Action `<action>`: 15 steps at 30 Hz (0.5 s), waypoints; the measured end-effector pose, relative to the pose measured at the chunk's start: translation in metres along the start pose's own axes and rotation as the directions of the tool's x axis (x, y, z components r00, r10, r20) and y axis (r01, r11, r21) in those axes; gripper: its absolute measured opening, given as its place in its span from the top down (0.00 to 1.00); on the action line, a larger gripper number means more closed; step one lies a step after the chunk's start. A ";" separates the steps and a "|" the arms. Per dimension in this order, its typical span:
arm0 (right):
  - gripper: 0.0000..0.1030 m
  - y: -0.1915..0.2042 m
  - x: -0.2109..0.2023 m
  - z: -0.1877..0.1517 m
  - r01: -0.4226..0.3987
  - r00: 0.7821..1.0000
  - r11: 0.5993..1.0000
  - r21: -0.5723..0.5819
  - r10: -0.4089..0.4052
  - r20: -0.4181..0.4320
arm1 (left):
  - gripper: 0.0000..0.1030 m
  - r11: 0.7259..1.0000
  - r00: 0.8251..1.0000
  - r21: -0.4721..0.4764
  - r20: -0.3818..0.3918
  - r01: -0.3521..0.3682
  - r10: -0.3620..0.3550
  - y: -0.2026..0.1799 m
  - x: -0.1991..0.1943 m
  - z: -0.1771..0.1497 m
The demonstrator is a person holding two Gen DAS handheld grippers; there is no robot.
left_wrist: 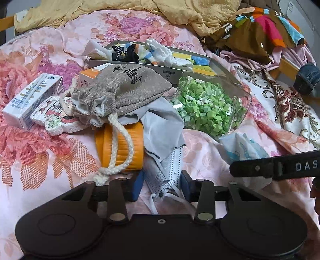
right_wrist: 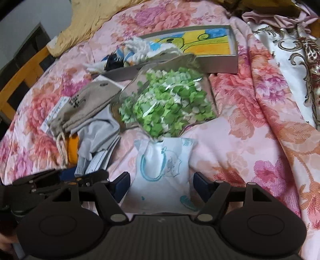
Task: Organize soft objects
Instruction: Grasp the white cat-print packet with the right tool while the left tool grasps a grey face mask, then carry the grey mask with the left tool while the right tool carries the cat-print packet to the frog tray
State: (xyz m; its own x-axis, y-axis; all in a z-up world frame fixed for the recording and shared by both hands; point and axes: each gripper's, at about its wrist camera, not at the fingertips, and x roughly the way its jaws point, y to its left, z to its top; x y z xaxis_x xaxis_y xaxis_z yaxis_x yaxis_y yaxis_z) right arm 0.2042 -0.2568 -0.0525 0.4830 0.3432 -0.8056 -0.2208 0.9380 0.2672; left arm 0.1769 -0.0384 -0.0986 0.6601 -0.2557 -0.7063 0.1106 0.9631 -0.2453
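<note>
Clutter everywhere on this bed (left_wrist: 40,160), which has a pink floral cover. Left gripper (left_wrist: 162,186) sits low at the near edge of the pile with a crumpled grey-blue face mask (left_wrist: 170,170) between its blue pads (left_wrist: 138,186). There's a visible gap on both sides, so the jaws are partly apart and not really pinching it as far as I can see. The mask's white ear loop trails down under the gripper.

Right gripper (right_wrist: 160,186) is spread wide around a white tissue pack with blue print (right_wrist: 160,170). The pads stand just off each side of it, not pressing.

Just past the tissue pack lies a clear bag of green and white paper stars (right_wrist: 168,106), touching the pack's far end. Left of that, a grey burlap drawstring pouch (left_wrist: 124,90) is draped over a grey cloth (left_wrist: 160,120) and an orange ribbed container (left_wrist: 120,146), with its white cord hanging across the orange thing. Further left there's a white carton (left_wrist: 30,102) and a small white printed piece (left_wrist: 56,116) just beside it.

Behind everything is a shallow grey box (right_wrist: 220,62) with a yellow and blue drawing inside, and some socks (left_wrist: 140,52) are piled at its left end. A yellow blanket (left_wrist: 120,10) is bunched at the far edge of the bed.
</note>
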 end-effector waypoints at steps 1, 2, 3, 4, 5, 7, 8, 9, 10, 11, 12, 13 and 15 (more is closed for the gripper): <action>0.32 0.000 0.001 0.000 0.005 1.000 1.000 0.002 -0.005 0.002 | 0.61 1.000 1.000 -0.003 0.002 0.004 -0.004 0.000 0.000 0.000; 0.34 0.001 0.003 -0.001 0.010 1.000 1.000 0.000 -0.010 0.001 | 0.62 1.000 1.000 -0.008 0.003 0.009 -0.009 0.001 0.000 0.000; 0.37 0.002 0.005 -0.002 0.015 1.000 1.000 -0.002 -0.015 -0.002 | 0.63 1.000 1.000 -0.013 0.003 0.012 -0.012 0.002 0.000 0.001; 0.39 0.003 0.007 -0.003 0.022 1.000 1.000 -0.005 -0.022 -0.007 | 0.64 1.000 1.000 -0.017 0.003 0.015 -0.015 0.002 0.000 0.001; 0.42 0.004 0.008 -0.005 0.033 0.999 0.999 -0.010 -0.033 -0.008 | 0.66 1.000 1.000 -0.022 0.003 0.019 -0.019 0.002 0.000 0.001; 0.45 0.006 0.009 -0.007 0.043 0.999 0.999 -0.013 -0.043 -0.001 | 0.70 0.999 1.000 -0.026 0.001 0.027 -0.027 0.002 0.000 0.001; 0.45 0.007 0.008 -0.007 0.041 0.999 0.999 -0.012 -0.041 0.002 | 0.71 0.999 0.999 -0.026 0.002 0.033 -0.033 0.002 -0.001 0.001; 0.46 0.008 0.008 -0.007 0.039 0.999 0.999 -0.009 -0.039 0.007 | 0.73 0.999 0.999 -0.027 0.005 0.041 -0.041 0.001 -0.001 0.000; 0.46 0.009 0.007 -0.007 0.036 0.999 0.999 -0.008 -0.036 0.013 | 0.73 0.998 0.999 -0.027 0.009 0.051 -0.051 0.001 -0.002 0.000; 0.47 0.010 0.006 -0.007 0.033 0.999 0.999 -0.009 -0.033 0.019 | 0.74 0.998 0.998 -0.025 0.012 0.060 -0.060 0.000 -0.002 0.000; 0.47 0.011 0.005 -0.007 0.031 0.999 0.999 -0.012 -0.030 0.022 | 0.77 0.998 0.998 -0.018 0.015 0.063 -0.063 -0.001 -0.003 -0.001; 0.47 0.012 0.004 -0.007 0.029 0.999 0.999 -0.016 -0.029 0.026 | 0.78 0.998 0.998 -0.012 0.017 0.064 -0.064 -0.002 -0.003 -0.001; 0.48 0.013 0.001 -0.007 0.030 0.999 0.999 -0.023 -0.029 0.034 | 0.81 0.997 0.997 -0.010 0.018 0.073 -0.073 -0.003 -0.004 -0.001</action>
State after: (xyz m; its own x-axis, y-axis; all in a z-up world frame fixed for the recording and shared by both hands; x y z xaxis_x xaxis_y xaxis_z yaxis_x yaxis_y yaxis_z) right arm 0.1965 -0.2448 -0.0537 0.5177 0.3170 -0.7946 -0.2258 0.9465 0.2305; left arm 0.1733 -0.0405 -0.0960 0.6636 -0.3238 -0.6743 0.1516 0.9410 -0.3027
